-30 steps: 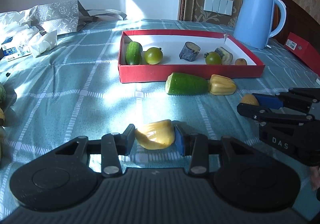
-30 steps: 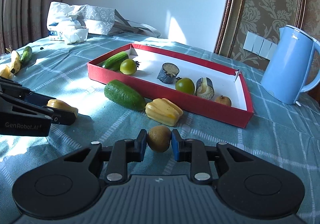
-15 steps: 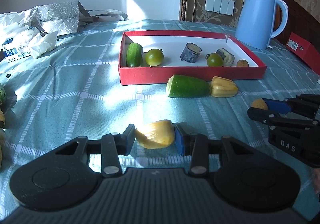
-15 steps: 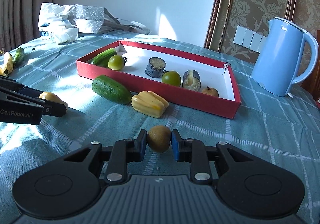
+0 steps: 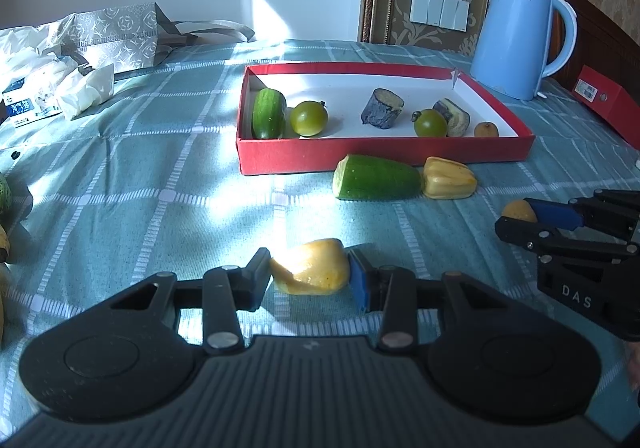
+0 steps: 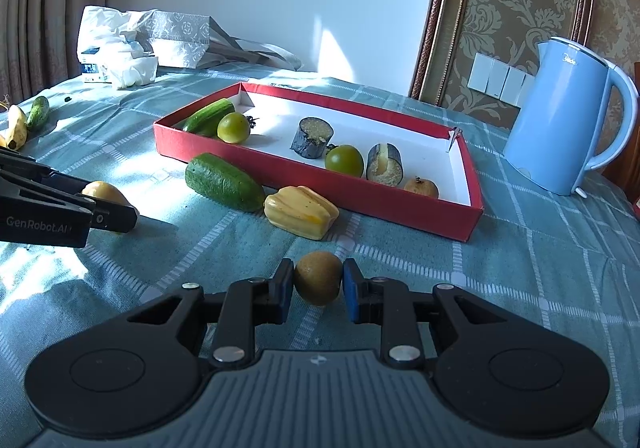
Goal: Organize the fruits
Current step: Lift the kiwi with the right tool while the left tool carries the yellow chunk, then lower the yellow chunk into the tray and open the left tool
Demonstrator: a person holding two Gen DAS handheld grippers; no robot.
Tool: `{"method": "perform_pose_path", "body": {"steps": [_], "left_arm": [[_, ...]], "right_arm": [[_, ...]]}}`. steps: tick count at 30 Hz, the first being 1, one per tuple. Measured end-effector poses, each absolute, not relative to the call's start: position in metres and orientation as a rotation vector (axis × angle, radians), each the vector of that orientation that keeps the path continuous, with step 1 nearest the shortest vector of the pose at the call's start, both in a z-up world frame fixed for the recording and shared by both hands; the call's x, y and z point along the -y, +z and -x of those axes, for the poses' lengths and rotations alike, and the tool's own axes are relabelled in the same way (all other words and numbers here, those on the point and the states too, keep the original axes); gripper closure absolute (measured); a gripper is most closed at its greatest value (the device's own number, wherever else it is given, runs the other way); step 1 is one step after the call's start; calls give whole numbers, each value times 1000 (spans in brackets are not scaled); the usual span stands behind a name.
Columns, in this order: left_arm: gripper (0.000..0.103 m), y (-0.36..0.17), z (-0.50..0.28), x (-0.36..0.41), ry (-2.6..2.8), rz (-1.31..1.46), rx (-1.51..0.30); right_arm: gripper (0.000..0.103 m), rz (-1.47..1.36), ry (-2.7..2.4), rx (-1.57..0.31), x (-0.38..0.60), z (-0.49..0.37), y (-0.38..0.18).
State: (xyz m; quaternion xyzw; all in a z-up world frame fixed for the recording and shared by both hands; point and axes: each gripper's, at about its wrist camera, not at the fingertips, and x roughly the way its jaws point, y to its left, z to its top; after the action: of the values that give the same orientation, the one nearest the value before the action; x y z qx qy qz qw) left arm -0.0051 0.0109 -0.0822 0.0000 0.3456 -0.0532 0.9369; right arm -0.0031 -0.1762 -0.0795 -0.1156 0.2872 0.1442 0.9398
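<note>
1. The left gripper pinches a pale yellow, lumpy fruit piece between its pads, near the front wall of the shallow red cardboard tray.
2. The right gripper is pressed onto a small round brownish-green fruit, also in front of that tray.
3. Just beside the tray's front wall, on the teal checked cloth surface, lie a cut green cucumber and a ribbed yellow pepper, touching.
4. Behind the tray stands a light blue plastic kettle.
</note>
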Motion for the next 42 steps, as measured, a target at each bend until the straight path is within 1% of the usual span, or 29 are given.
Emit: {"method": "perform_pose_path", "body": {"steps": [32,35,38,42], "left_arm": [[65,-80,1,-11,-110,-5,-708],[66,-74,-4,-8,-108,14,-700],[65,-63,-8,2,-137,-40,-664],[65,-46,-19,12,-168,-39,-623]], "right_arm": [[77,229,282,-589,186,5,-77],[77,225,279,-588,188,5,-77],[77,220,274,-589,191,3,-76],[77,205,259,-588,199,0,-75]]}}
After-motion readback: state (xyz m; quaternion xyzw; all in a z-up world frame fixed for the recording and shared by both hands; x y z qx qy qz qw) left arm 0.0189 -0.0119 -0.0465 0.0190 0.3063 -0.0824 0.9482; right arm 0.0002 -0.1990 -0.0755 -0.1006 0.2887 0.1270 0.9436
